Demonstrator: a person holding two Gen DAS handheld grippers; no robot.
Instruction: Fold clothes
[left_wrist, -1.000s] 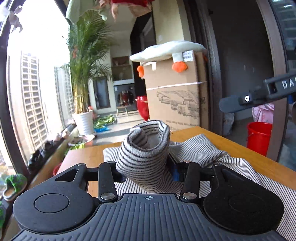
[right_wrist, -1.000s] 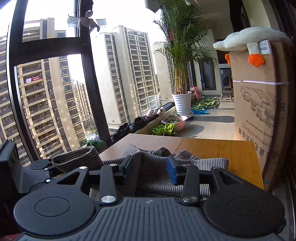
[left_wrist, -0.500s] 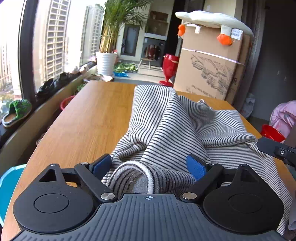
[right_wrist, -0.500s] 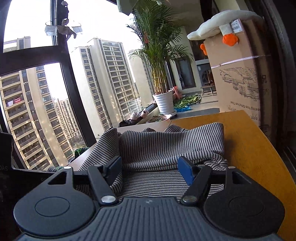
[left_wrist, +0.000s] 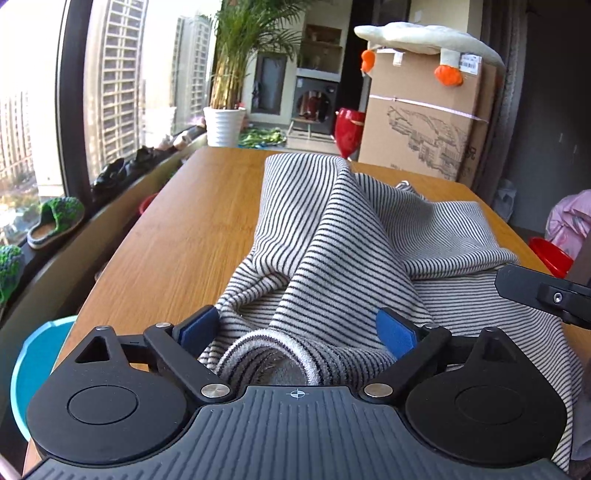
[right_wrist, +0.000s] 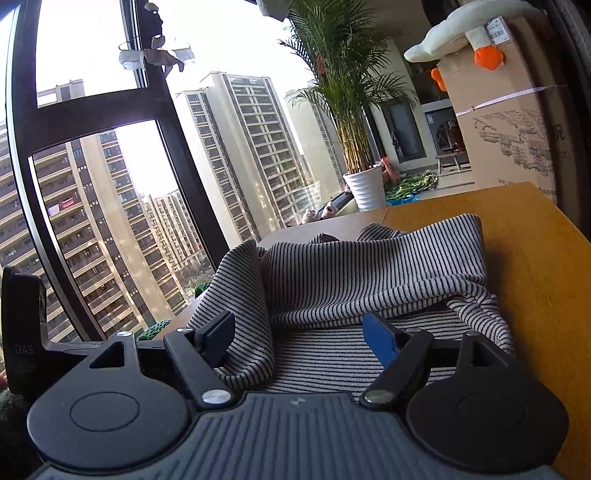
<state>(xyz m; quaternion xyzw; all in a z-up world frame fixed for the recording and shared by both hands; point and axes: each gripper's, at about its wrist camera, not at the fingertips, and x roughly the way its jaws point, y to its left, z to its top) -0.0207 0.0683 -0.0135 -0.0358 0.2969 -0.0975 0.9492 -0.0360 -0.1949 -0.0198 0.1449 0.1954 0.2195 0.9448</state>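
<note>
A grey, black-striped knit garment (left_wrist: 332, 229) lies bunched and partly folded on the wooden table (left_wrist: 192, 229). My left gripper (left_wrist: 295, 325) is low over its near end and its jaws are opening. The sleeve cuff (left_wrist: 273, 343) lies loose between the blue pads, which do not press on it. In the right wrist view the same garment (right_wrist: 369, 273) lies folded over itself on the table (right_wrist: 535, 258). My right gripper (right_wrist: 297, 332) is also opening, with striped cloth lying between its pads but not pinched. Part of the right gripper's body (left_wrist: 546, 291) shows at the left wrist view's right edge.
A tall cardboard box (left_wrist: 424, 122) with a plush toy on top stands past the table's far end. A potted palm (left_wrist: 225, 125) stands by the window. A blue bucket (left_wrist: 33, 365) is on the floor at the left, and a red bucket (left_wrist: 550, 254) at the right.
The left gripper held the cuff raised a second ago. It has since come down to the table and let go. The right gripper has sunk and its jaws have spread wide off the cloth.
</note>
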